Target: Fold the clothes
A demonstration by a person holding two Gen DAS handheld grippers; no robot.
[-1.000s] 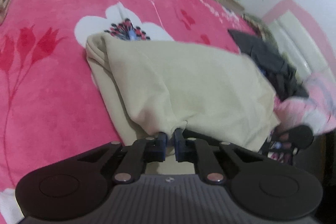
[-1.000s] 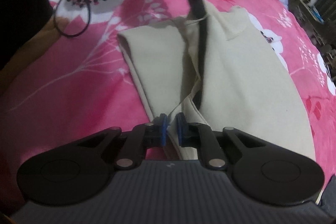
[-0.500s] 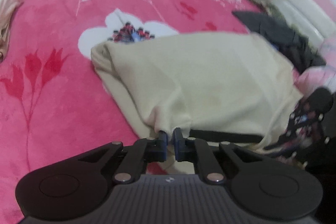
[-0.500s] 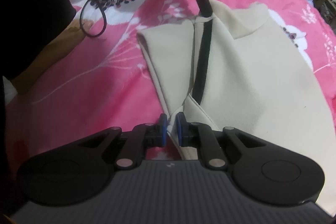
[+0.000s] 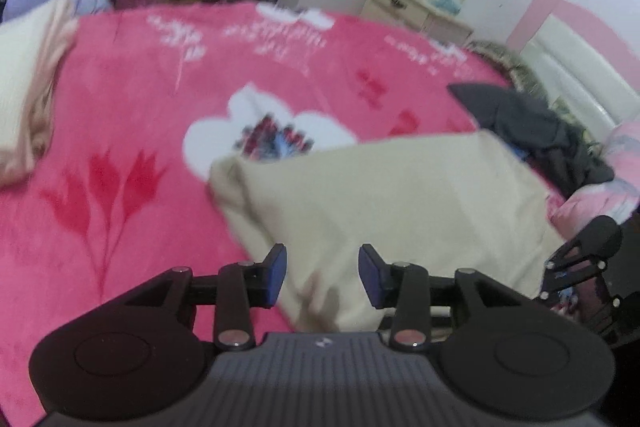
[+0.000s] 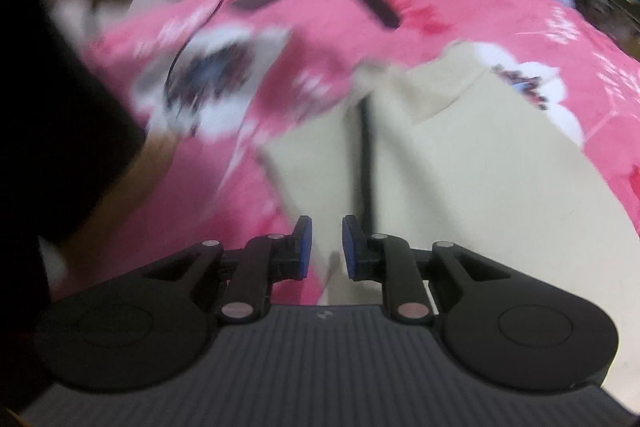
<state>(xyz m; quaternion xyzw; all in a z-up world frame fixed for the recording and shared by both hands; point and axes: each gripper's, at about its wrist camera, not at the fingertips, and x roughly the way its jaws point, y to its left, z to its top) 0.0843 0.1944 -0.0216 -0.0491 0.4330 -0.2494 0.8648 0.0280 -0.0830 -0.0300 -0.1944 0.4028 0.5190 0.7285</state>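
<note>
Both the left gripper and right gripper gape apart over the folded cream fabric garment on the pink floral blanket; no writing is legible.

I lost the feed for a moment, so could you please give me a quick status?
Both hand-held grippers, left and right, open, empty. Cream garment lying folded on pink blanket. Nothing in the way.

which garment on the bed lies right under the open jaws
The cream garment, spread flat on the pink blanket. The dark clothes lie heaped beyond it; the folded pile sits far left.
</note>
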